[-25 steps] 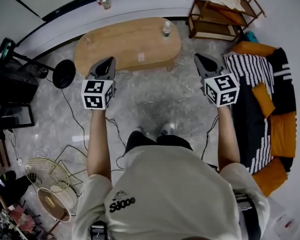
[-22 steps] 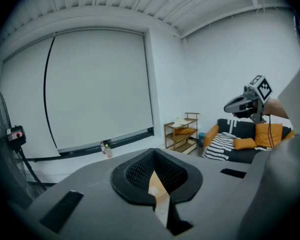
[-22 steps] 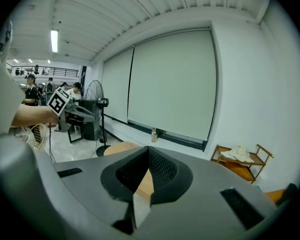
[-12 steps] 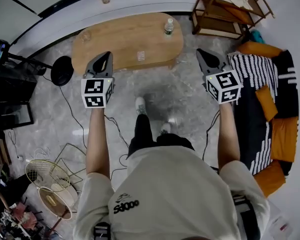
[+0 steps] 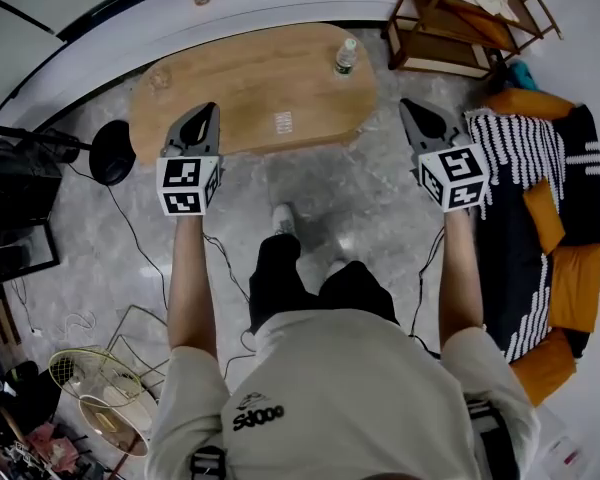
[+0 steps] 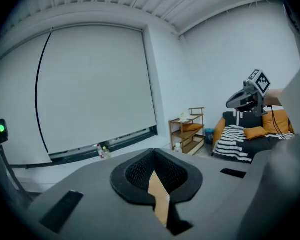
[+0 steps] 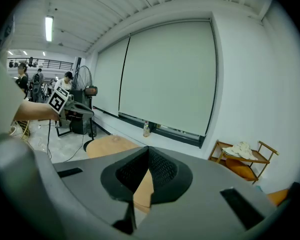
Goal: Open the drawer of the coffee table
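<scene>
Looking down from the head view, I start at the left, where a black round base [image 5: 112,153] sits on the marble floor [image 5: 310,183]. Just beside it is the left end of the coffee table [image 5: 250,78], an oval light-wood piece lying crosswise ahead of me. I cannot make out its drawer from here. My left gripper [image 5: 202,118] hangs in the air over the table's near edge, jaws pressed together with nothing between them. In the left gripper view, only a sliver of wooden top shows past the closed tips. A bottle [image 5: 345,58] stands upright near the table's far right end. My right gripper [image 5: 425,123] is held off that end, jaws likewise closed and empty, with the striped sofa [image 5: 530,168] to its right.
</scene>
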Demonstrator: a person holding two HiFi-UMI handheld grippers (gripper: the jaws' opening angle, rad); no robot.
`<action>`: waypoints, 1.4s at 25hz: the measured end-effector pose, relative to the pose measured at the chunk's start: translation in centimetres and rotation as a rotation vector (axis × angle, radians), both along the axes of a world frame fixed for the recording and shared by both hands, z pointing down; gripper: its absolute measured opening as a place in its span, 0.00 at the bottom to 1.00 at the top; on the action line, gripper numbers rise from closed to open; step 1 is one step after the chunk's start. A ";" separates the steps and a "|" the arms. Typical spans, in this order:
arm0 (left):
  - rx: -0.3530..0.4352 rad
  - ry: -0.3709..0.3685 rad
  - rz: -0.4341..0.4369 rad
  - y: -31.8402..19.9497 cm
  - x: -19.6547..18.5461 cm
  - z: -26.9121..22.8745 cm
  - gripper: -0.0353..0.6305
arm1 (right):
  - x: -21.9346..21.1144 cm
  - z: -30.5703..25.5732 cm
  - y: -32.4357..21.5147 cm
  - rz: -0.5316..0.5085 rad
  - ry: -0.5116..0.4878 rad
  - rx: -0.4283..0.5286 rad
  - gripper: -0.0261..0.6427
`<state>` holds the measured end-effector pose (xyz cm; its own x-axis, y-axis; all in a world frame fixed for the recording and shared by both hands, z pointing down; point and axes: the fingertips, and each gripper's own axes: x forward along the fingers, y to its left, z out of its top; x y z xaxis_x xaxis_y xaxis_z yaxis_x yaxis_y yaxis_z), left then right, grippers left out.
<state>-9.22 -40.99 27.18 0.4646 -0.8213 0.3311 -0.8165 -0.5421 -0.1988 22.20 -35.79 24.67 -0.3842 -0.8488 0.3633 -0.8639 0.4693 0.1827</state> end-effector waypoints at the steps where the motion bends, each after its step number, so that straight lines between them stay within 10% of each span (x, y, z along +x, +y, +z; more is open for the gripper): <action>1: -0.008 0.003 0.005 -0.6 0.2 1.5 0.08 | 0.3 1.3 -0.6 0.008 -0.001 -0.002 0.05; 35: 0.094 0.050 -0.018 -4.4 -2.0 39.4 0.08 | 4.3 40.3 -4.6 0.009 0.023 0.130 0.05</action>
<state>-11.25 -45.40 66.60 0.4633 -0.8562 0.2287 -0.8362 -0.5078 -0.2070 26.46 -40.42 64.96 -0.3696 -0.8926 0.2582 -0.8628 0.4329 0.2611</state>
